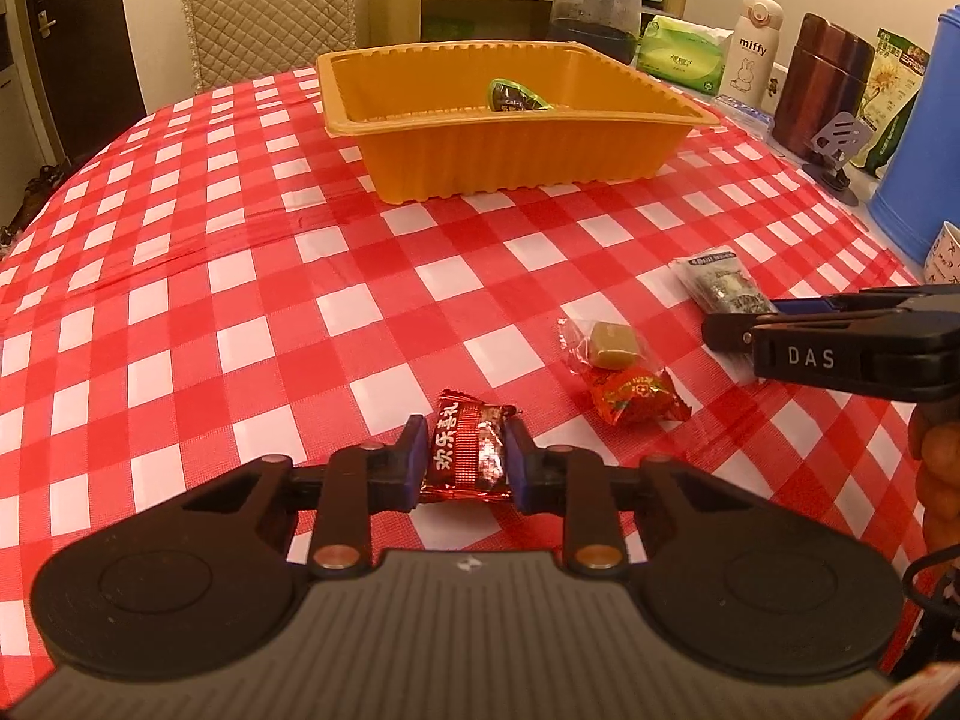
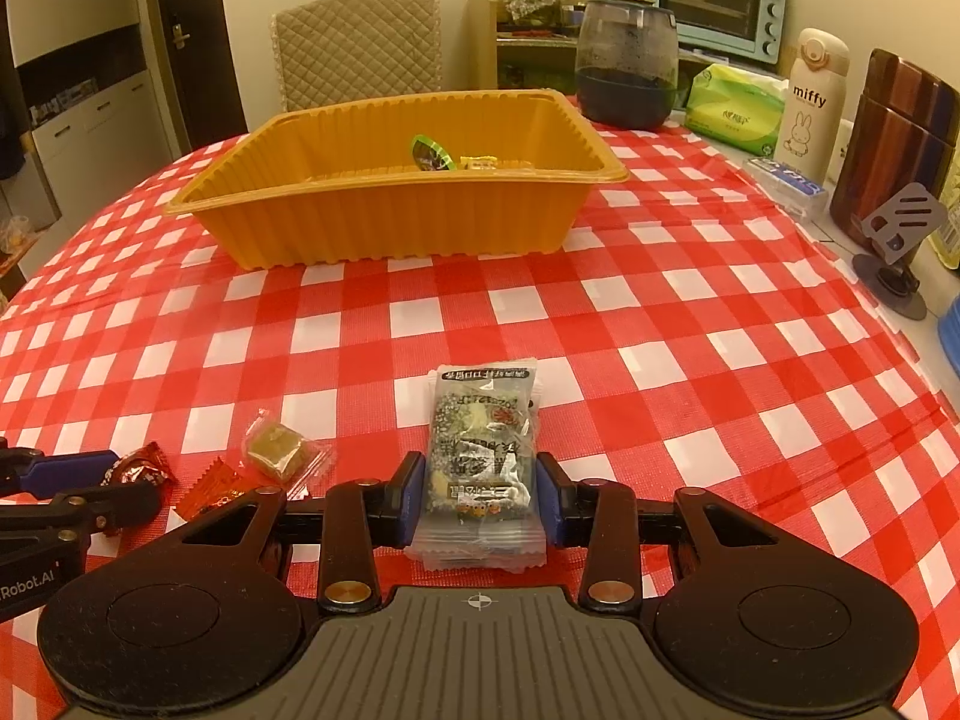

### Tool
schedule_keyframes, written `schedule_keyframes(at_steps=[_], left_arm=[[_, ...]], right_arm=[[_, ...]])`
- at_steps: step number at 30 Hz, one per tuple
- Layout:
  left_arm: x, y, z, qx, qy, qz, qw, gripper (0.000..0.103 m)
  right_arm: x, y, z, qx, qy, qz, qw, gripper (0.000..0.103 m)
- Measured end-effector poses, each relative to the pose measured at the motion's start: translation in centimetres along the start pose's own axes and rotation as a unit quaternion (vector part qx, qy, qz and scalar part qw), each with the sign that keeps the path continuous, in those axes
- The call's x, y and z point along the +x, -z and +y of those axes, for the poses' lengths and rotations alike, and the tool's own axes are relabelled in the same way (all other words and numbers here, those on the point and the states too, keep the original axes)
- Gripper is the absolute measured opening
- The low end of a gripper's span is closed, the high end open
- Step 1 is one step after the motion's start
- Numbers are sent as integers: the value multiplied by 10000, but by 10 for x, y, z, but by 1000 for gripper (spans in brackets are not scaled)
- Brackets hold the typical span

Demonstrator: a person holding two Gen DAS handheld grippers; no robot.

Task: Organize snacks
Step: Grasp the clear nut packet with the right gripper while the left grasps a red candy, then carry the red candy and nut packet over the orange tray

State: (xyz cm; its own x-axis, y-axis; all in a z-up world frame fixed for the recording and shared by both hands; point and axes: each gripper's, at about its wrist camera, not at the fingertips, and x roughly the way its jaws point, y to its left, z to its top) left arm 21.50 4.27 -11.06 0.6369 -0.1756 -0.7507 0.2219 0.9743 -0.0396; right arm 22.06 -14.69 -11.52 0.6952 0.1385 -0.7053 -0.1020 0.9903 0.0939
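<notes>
Now, your left gripper (image 1: 462, 459) clamps red foil candy (image 1: 468, 450); right gripper (image 2: 480, 495) clamps clear seaweed packet (image 2: 483, 450), both on checked cloth (image 1: 240, 300). Lift straight, carry to orange plastic tray (image 1: 510, 150).

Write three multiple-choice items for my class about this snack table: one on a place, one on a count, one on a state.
1. Where is the green-wrapped snack?
A. inside the orange plastic tray
B. on the checked tablecloth
C. in the left gripper

2. How many loose snacks lie between the two grippers?
A. one
B. two
C. four

3. The right gripper jaws are:
A. wide open
B. closed on a clear speckled packet
C. closed empty

Answers: 1 A, it shows above the tray's rim; 2 B, a tan cube candy and an orange-red candy; 3 B, both pads press the packet's sides.
</notes>
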Motion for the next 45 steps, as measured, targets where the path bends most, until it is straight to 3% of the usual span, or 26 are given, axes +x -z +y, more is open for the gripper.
schedule_keyframes(at_steps=[7, 21, 34, 45], left_arm=[[-4, -3, -2, -327, -96, 80, 9994, 22], [-26, -17, -12, -865, -143, -164, 9960, 22], [-49, -52, -32, -950, 14, -615, 9936, 22], [-48, -83, -41, -695, -33, -790, 9944, 22]], right_arm=[[-4, 1, 1, -26, -93, -3, 10000, 39], [-31, -5, 5, -191, -229, -308, 9991, 39], [-61, -28, -12, -86, -257, -681, 9973, 39], [-71, -56, -20, 44, -416, -850, 9955, 39]])
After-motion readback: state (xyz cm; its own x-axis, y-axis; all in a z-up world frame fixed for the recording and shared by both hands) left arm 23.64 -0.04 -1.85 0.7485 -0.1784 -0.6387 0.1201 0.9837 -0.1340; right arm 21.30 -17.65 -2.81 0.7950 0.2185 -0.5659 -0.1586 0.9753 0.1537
